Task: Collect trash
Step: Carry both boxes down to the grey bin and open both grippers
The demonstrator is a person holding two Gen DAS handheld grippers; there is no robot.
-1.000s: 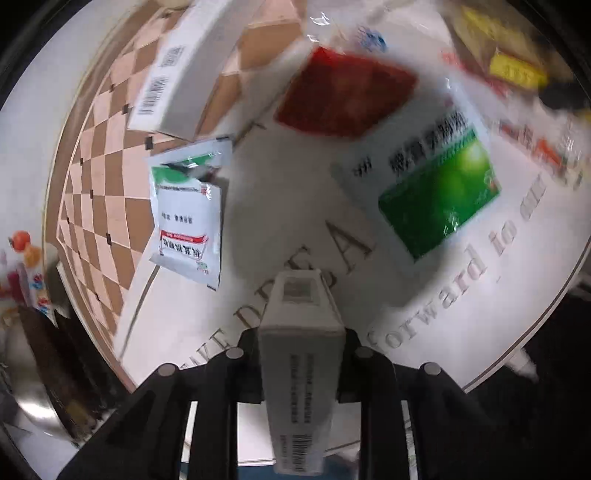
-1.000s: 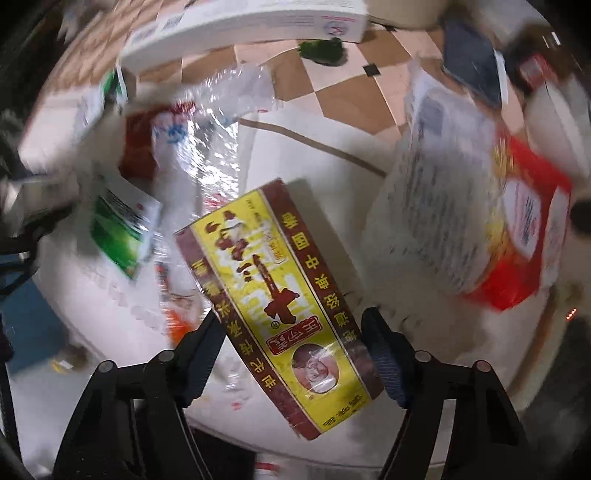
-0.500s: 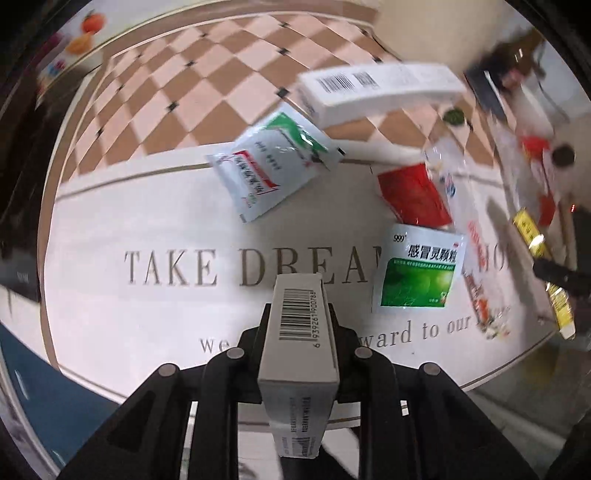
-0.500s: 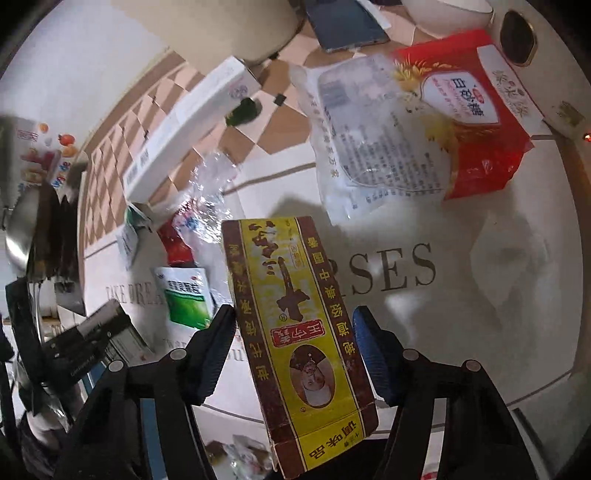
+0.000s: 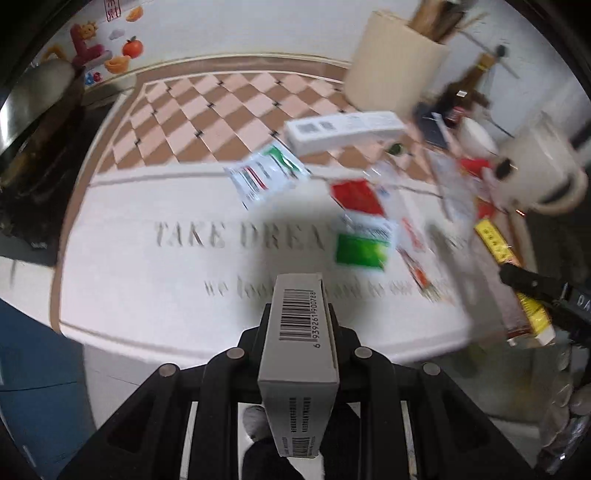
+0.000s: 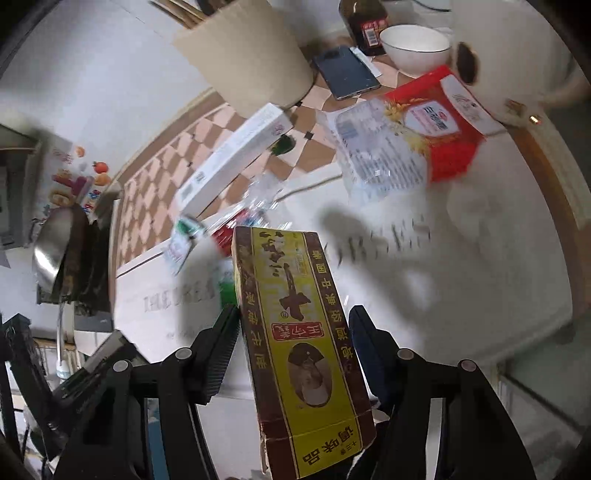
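My left gripper (image 5: 300, 325) is shut on a small grey box with a barcode (image 5: 300, 339), held above the near edge of the white table (image 5: 147, 295). My right gripper (image 6: 293, 325) is shut on a yellow and brown seasoning box (image 6: 295, 332), also off the table; that box shows at the right of the left wrist view (image 5: 517, 280). On the table lie a white and green sachet (image 5: 264, 173), a red packet (image 5: 356, 197), a green sachet (image 5: 364, 245), a long white box (image 5: 343, 131) and a red and clear bag (image 6: 410, 136).
A tan paper-wrapped holder (image 6: 247, 55), a phone (image 6: 347, 72), a white bowl (image 6: 415, 46), a dark bottle (image 6: 364, 20) and a white kettle (image 5: 539, 166) stand at the back. A dark stove and pan (image 6: 62, 266) are to the left.
Both grippers have pulled back and up from the table with their boxes still held. More of the back of the table has come into view.
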